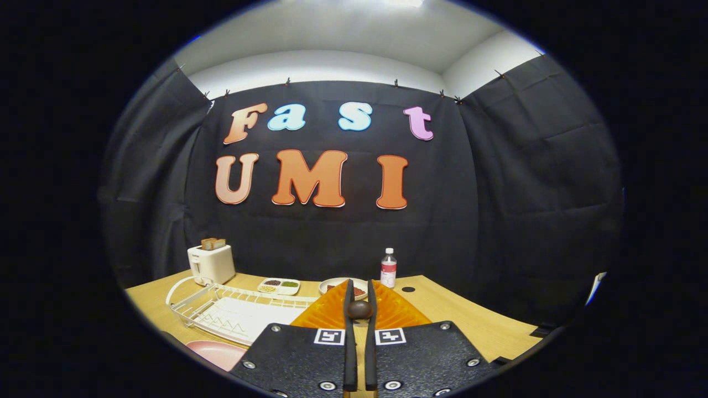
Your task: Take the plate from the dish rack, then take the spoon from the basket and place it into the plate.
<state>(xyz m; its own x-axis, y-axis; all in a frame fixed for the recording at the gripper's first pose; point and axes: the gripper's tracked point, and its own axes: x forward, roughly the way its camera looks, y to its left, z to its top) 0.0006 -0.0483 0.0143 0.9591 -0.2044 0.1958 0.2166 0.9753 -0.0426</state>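
The tongs [359,298] pinch a dark spoon [359,310] above the orange basket [395,309]; the pink plate [217,354] lies on the bench to their left.

White toaster [211,263] with bread slices [213,243] in its slots at the wooden table's [470,320] back corner. Sectioned white tray [279,286] of seeds or beans, probably. Capped bottle [388,268] with red label near the black cloth wall.
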